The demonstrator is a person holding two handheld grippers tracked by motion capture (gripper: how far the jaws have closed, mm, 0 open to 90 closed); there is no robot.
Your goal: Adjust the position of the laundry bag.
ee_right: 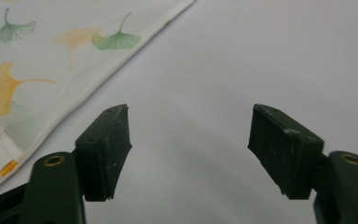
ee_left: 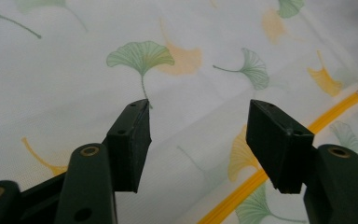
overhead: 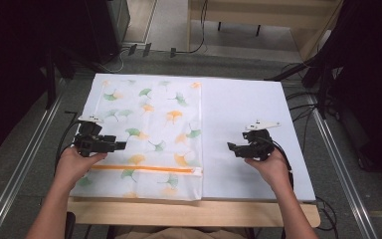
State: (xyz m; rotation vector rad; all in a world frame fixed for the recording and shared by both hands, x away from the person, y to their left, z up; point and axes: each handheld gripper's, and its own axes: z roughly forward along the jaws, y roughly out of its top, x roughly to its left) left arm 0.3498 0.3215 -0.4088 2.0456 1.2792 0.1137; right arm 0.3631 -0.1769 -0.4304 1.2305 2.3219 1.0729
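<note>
The desk (overhead: 258,104) lay under a white cover, with the leaf-print zip bag (overhead: 149,119) flat on its left half, long axis running near to far. Your left gripper (overhead: 122,145) hovered over the bag's near left, jaws wide, gripping nothing. Your right gripper (overhead: 230,147) stood empty-jawed over bare cover, the bag's edge to its left.

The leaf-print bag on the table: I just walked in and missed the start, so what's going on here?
A person holds a gripper in each hand over a white mesh bag printed with green and orange ginkgo leaves, lying flat on the white table with its orange zipper at the near end. The left gripper hovers open above the bag; the right gripper is open over bare table beside it. Neither holds anything.
</note>
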